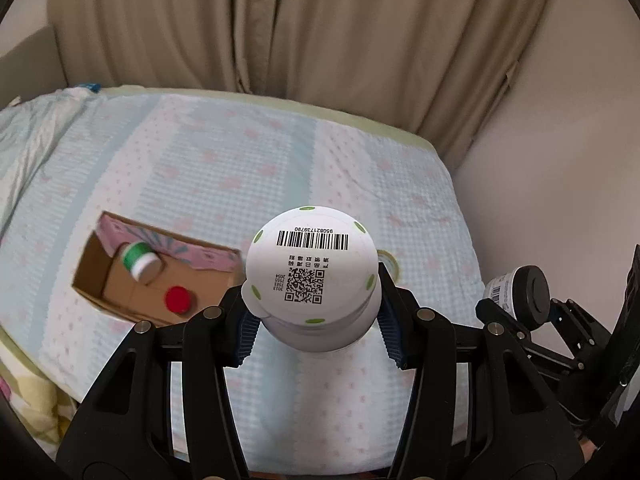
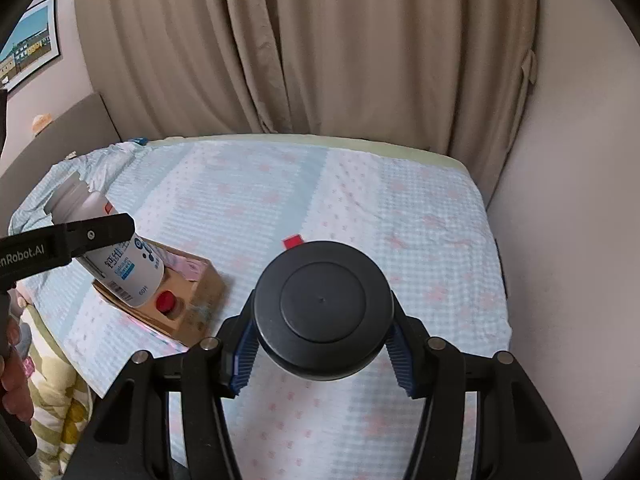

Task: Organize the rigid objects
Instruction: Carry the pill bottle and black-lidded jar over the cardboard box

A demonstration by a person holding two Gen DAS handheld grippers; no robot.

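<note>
My left claw (image 1: 316, 320) clamps a white bottle (image 1: 311, 276), my right claw (image 2: 322, 354) a black jar (image 2: 323, 309); I should keep both grips firm toward the box (image 1: 132, 280) ahead-left.

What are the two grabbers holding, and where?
Left gripper squeezes a white bottle around its sides; right gripper squeezes a black-capped bottle by its cap.

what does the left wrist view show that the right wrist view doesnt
Only the left wrist view: the barcode end of the white bottle in the left gripper, a green-and-white bottle in the cardboard box, and a tape roll.

Only the right wrist view: a framed picture, a small red piece on the bedspread, a hand.

Both: the box, its red cap, the black-capped bottle in the right gripper, the curtain.
</note>
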